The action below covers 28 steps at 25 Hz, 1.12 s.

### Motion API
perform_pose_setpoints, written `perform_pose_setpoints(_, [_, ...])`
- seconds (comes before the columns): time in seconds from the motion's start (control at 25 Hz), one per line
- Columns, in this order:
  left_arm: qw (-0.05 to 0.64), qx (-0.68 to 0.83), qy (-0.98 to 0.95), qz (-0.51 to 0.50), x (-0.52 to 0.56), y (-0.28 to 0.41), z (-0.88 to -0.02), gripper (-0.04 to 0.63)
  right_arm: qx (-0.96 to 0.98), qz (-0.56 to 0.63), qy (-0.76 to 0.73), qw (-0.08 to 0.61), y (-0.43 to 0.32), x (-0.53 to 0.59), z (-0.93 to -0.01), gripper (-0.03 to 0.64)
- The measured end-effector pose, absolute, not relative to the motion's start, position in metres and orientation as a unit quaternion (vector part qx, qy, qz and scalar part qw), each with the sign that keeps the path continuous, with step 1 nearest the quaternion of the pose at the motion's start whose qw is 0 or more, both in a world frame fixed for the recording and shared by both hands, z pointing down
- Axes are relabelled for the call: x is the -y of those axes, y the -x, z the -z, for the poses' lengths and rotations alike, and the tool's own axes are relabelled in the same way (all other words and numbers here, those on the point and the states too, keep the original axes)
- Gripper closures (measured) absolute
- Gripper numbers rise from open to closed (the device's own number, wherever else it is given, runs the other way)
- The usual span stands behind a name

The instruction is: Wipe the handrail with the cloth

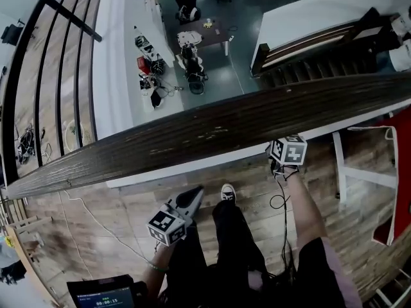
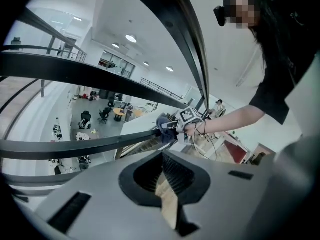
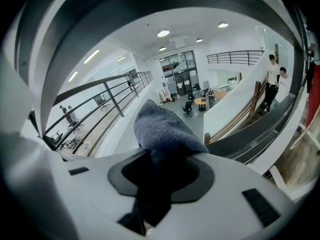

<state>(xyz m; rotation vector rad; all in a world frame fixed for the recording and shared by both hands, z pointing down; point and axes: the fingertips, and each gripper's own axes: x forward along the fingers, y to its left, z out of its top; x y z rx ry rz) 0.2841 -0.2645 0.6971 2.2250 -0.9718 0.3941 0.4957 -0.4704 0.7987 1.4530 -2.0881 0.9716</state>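
Note:
The dark wooden handrail runs diagonally across the head view. My right gripper is shut on a grey-blue cloth, which bulges out past its jaws. In the head view only its marker cube shows at the rail's near edge; the jaws and cloth are hidden under the rail. From the left gripper view, the cloth rests against a dark rail. My left gripper hangs below and short of the handrail, shut with nothing in it, touching nothing.
Beyond the rail is a long drop to a lower floor with chairs and a table. A staircase descends at the upper right. A white frame, a floor cable and a screen are nearby. Two persons stand far off.

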Motion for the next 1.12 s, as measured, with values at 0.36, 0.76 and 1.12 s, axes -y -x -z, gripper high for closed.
perform_pose_setpoints(0.36, [0.326,0.356,-0.863,-0.151,0.286,-0.327,-0.694,0.594,0.702,-0.331,-0.590,0.221,-0.632,0.498,-0.791,0.512])
perform_pose_setpoints(0.76, [0.337,0.374,-0.852,-0.147,0.283,-0.312,-0.690,0.594,0.656,-0.361,-0.627,0.214,-0.666,0.493,-0.787,0.512])
perform_pose_setpoints(1.12, [0.339,0.427,-0.834,-0.083,0.275,-0.263,-0.679,0.594,0.669,-0.364,-0.613,0.209,-0.615,0.421,-0.792,0.512])
